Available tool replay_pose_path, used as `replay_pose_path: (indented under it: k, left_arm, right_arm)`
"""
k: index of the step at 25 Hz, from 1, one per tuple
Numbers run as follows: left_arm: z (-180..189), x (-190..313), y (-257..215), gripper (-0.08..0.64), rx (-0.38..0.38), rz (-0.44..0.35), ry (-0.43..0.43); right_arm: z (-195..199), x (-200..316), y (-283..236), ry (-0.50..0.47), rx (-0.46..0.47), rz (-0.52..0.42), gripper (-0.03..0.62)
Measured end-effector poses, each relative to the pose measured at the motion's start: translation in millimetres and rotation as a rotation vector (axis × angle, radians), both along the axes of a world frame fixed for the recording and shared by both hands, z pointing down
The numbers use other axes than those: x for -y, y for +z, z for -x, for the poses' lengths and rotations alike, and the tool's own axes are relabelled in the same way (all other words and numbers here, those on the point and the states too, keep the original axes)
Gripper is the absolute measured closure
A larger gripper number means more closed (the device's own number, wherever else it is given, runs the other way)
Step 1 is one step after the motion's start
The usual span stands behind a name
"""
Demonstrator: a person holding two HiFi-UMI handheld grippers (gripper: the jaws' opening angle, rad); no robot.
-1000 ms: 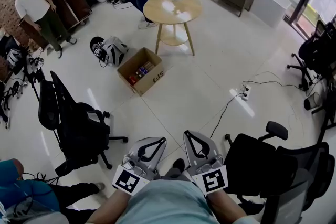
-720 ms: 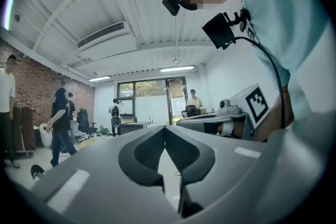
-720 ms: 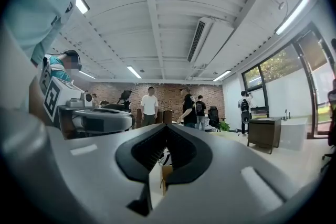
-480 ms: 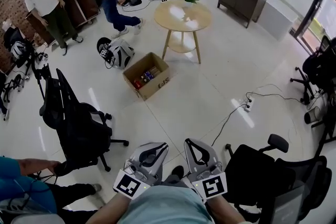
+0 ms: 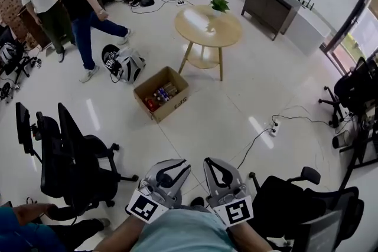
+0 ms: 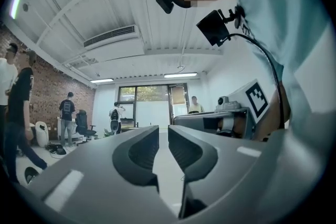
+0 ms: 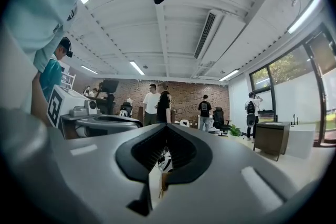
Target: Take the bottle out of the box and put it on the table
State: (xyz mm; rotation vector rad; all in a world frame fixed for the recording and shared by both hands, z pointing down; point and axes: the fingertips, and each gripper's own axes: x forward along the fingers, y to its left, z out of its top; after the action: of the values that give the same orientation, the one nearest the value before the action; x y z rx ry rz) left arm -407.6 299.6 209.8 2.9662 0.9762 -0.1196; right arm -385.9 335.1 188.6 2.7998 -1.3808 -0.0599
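Bottles (image 5: 158, 93) lay in the box (image 5: 175, 101) on the floor (image 5: 236, 97), near the round bench (image 5: 208, 26). Left hand-held gripper (image 6: 163, 134) (empty) had its jaws a narrow slit apart; right hand-held gripper (image 7: 166, 129) was closed on nothing, both well apart from the box.

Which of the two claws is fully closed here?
The right claw: its jaws meet at the tips with nothing between them. The left claw shows a narrow gap between its jaws.
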Motion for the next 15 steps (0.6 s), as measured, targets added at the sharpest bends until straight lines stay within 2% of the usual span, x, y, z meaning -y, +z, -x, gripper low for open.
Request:
replay_pose_path:
  k: [7, 15]
  left_arm:
    - [-55, 73, -4, 0.503, 0.006, 0.023, 0.0]
    - [-103, 93, -8, 0.503, 0.011, 0.036, -0.006]
  right_arm:
    - [-53, 73, -13, 0.013, -0.028, 0.003, 0.585]
    - [-99, 97, -17, 0.01, -0.025, -0.014, 0.565]
